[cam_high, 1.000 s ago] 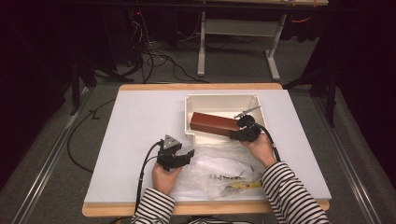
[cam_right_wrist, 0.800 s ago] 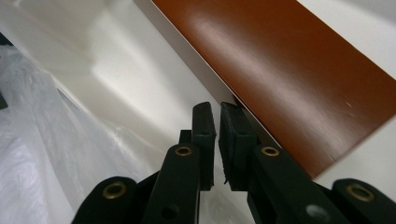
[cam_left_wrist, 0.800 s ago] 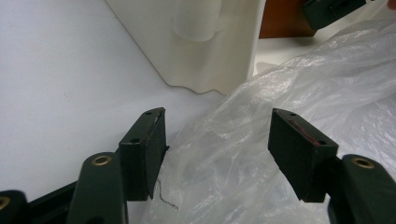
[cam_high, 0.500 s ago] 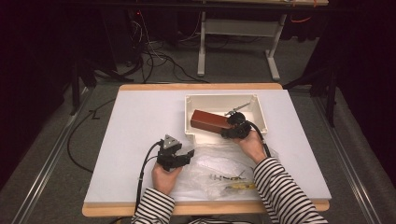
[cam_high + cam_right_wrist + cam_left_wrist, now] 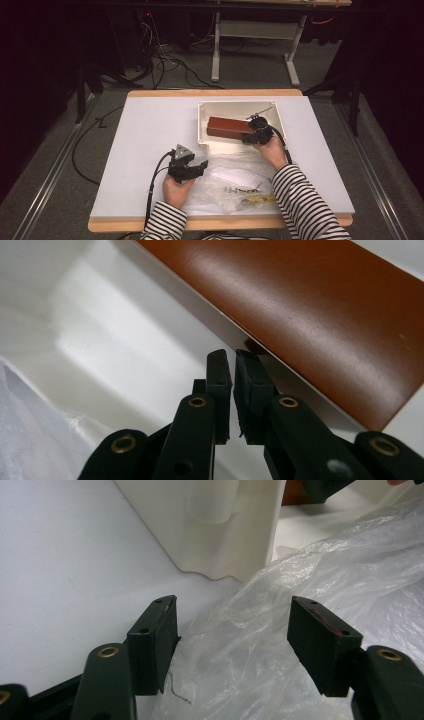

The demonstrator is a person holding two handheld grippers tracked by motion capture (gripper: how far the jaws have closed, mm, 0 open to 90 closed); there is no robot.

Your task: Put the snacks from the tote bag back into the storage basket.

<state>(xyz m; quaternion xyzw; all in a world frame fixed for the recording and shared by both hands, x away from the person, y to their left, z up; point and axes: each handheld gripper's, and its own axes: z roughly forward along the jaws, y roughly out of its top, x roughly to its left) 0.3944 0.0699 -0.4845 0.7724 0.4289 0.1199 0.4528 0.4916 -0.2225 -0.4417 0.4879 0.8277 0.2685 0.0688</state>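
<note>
We keep our right tool (image 5: 252, 134) nearly closed, gripping nothing, its tips at the brown box (image 5: 229, 127) lying in the white tray (image 5: 239, 106). Our left tool (image 5: 196, 167) gapes wide over the plastic bag (image 5: 235, 177) on the worktop (image 5: 150, 130).

no legible text, dark print inside plastic bag (image 5: 240, 182) too small to read

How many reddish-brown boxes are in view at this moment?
1. The reddish-brown box lies inside the white tray, by the shut right gripper. More could be hidden under the plastic bag.
</note>
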